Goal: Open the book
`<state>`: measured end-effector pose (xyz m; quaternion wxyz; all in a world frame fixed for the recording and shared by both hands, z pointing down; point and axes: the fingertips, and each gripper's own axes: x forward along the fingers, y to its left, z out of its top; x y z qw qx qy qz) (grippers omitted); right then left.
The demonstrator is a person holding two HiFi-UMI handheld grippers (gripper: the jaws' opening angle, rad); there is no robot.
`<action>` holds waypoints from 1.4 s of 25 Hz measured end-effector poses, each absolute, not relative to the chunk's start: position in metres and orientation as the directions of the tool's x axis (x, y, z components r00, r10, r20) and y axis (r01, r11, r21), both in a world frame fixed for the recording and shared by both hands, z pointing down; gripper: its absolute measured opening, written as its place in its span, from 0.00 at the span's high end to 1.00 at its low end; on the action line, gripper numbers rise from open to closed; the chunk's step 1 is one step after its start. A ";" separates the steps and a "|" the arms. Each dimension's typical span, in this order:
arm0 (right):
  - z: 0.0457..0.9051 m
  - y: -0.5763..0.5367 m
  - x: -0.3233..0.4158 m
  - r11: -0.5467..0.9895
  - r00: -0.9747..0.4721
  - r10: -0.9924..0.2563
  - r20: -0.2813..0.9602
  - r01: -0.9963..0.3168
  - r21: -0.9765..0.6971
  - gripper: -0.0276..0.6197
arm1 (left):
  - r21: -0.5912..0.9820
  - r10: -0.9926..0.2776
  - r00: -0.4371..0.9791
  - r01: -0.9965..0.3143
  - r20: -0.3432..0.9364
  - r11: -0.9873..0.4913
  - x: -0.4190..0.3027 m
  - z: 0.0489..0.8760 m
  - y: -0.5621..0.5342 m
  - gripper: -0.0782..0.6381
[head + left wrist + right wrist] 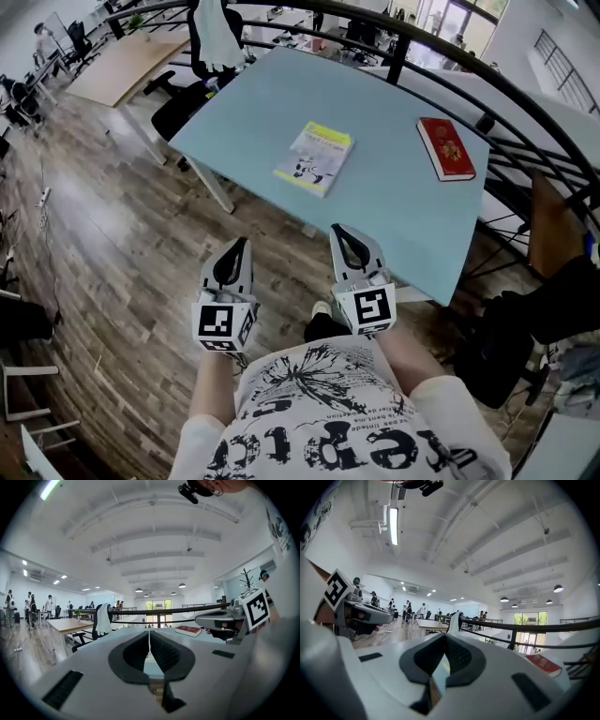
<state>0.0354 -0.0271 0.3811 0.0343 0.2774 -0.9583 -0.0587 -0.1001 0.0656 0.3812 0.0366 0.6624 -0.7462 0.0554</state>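
A closed book with a yellow and white cover (314,157) lies near the middle of the light blue table (394,202). A closed red book (446,148) lies toward the table's far right; it also shows in the left gripper view (188,630) and the right gripper view (542,663). Both grippers hang side by side in front of the table's near edge, short of the books. My left gripper (241,244) (149,632) is shut with nothing in it. My right gripper (339,229) (444,637) is also shut and empty.
A black curved railing (525,89) runs behind and to the right of the table. A black office chair with a white garment over it (211,42) stands at the far left corner. A wooden desk (127,61) and wood floor (103,244) lie to the left. People stand far off.
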 end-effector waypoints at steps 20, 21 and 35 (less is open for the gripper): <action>0.409 -0.234 0.028 0.655 -0.641 -0.755 0.137 -0.747 0.115 0.94 | -0.025 -0.955 0.239 -0.969 0.178 -0.248 -0.123 0.412 -0.205 0.86; 0.411 -0.239 0.027 0.635 -0.620 -0.772 0.143 -0.765 0.108 0.94 | -0.027 -0.945 0.270 -0.960 0.185 -0.280 -0.123 0.414 -0.213 0.86; 0.469 -0.245 -0.003 0.345 -0.316 -0.910 0.268 -0.936 0.066 0.94 | -0.009 -0.648 0.620 -0.719 0.442 -0.694 -0.128 0.525 -0.253 0.85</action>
